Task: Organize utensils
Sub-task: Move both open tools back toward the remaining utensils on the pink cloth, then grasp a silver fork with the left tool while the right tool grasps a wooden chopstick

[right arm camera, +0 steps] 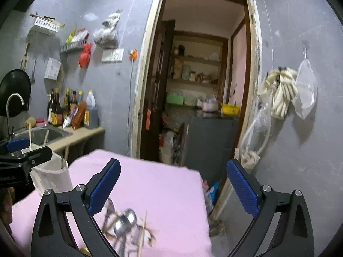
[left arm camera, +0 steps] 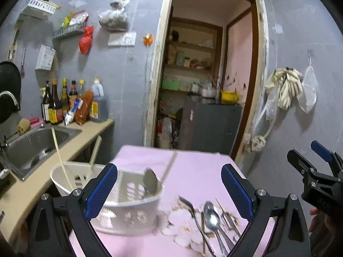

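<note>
Plainly, both grippers stand wide with nothing between their pads: the left gripper hangs over the pink tablecloth, the right gripper over the same cloth. From the left wrist view, the white utensil basket sits at eight o'clock, partly hidden by the left blue pad, with chopsticks and a spoon upright in it. Loose spoons and forks lie on the cloth at five o'clock. At nine o'clock a steel sink sits in the counter, sauce bottles behind it. An open doorway fills twelve o'clock.
</note>
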Available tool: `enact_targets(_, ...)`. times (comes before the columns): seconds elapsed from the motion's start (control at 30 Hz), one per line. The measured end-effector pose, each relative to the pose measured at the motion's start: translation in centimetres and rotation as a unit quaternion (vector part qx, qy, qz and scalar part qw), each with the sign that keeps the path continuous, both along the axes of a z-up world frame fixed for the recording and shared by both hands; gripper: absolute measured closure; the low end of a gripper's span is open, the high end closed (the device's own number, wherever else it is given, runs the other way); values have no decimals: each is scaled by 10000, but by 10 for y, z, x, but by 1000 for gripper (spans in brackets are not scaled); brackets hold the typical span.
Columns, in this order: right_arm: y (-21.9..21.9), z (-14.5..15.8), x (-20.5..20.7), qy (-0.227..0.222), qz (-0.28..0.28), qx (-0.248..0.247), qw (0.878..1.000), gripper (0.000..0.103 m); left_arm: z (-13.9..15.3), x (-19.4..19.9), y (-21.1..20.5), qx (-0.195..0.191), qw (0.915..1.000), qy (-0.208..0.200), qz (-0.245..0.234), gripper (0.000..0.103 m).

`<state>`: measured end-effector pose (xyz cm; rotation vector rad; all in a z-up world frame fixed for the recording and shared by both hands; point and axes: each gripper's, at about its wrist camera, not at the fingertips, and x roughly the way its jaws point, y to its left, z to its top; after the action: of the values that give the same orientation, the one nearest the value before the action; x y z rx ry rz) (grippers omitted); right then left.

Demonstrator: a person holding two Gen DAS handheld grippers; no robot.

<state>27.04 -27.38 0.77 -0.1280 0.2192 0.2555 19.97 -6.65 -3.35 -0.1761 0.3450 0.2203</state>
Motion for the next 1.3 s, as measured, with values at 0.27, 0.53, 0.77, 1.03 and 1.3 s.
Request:
enact_targets(0.27, -33, -38, 26, 640, 45, 89, 9979, 6, -35, 10, -22, -61, 9983, 577, -76, 5)
enact_targets(0.53, -35, -87, 65, 1206, 373, 166, 9919, 6, -72, 31, -31, -178, 9943, 1052, 23, 5)
enact_targets(0.77, -24, -141, 98, 2029, 699, 110, 9766, 40, -96, 57, -33, -309, 9898, 1389, -109, 8)
enact_targets(1.03, -13, -172, 120, 2768, 1095, 155, 9546, 68, -108, 85, -43, -262, 9846, 1673, -436, 36)
enact_targets(1.3, 8, -180, 141, 3013, 1489, 251, 9415, 75, -115, 106, -42, -346, 9813, 1857, -382, 55)
